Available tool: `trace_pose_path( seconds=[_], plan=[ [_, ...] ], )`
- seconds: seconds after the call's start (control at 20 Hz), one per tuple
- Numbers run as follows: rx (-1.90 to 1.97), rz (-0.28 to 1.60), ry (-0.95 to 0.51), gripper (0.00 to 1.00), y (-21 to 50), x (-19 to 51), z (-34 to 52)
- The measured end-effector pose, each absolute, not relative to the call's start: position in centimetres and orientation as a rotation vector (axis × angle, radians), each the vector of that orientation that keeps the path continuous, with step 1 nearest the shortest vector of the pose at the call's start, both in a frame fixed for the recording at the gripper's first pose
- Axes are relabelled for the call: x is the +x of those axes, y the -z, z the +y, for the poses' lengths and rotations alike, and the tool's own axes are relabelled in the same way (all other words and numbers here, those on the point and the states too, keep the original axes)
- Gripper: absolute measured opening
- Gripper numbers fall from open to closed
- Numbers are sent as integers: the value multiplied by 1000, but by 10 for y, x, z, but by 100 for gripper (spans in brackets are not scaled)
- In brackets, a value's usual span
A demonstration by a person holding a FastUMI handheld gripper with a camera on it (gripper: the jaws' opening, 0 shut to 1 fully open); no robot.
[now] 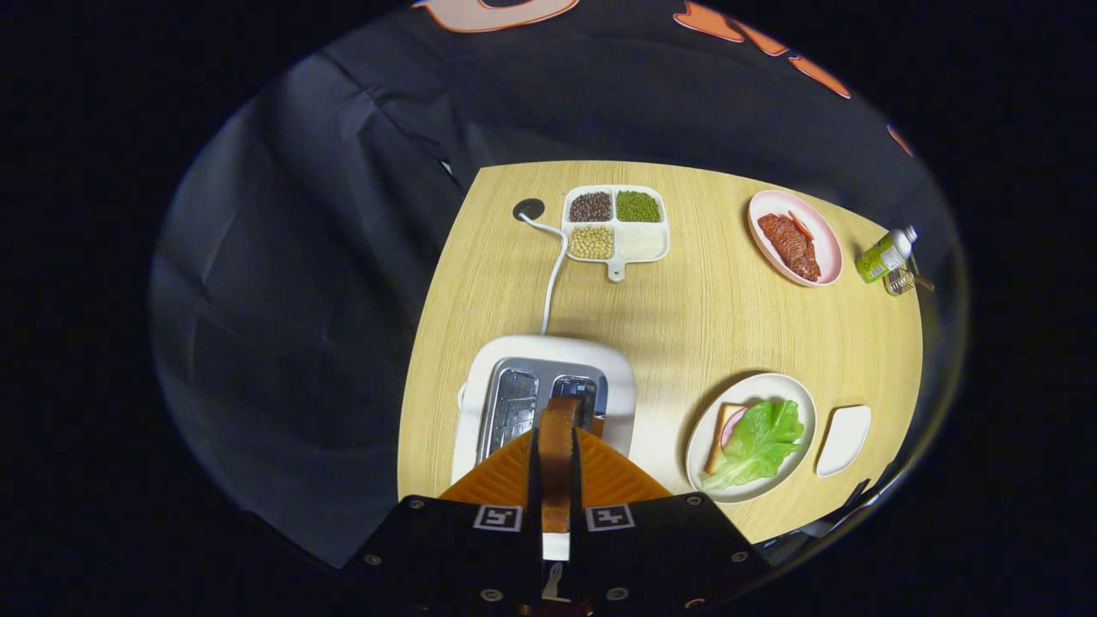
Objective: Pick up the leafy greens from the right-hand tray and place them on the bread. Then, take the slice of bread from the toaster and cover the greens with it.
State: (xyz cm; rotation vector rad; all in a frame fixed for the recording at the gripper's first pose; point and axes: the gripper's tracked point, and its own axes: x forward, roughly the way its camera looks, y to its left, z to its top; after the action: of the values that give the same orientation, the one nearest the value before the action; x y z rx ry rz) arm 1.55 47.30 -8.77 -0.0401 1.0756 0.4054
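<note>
The jaws are clamping edge-on a slice of bread (558, 463) above the toaster (548, 386), and any tilt in carriage is risking a skewed landing that is shoving the leafy greens (758, 441) off the plate (793, 390) on the counter (686, 317).

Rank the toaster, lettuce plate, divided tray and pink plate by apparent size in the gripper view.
1. toaster, nearest, so inflated
2. lettuce plate
3. divided tray and pink plate: too alike to split

The gripper grips the bread slice.
</note>
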Motion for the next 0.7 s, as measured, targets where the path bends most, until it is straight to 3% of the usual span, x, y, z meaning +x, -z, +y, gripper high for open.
trace_pose_path(
  seconds=[0.7],
  plan=[
    [46,918,-549,13,1,-1,419]
  ],
)
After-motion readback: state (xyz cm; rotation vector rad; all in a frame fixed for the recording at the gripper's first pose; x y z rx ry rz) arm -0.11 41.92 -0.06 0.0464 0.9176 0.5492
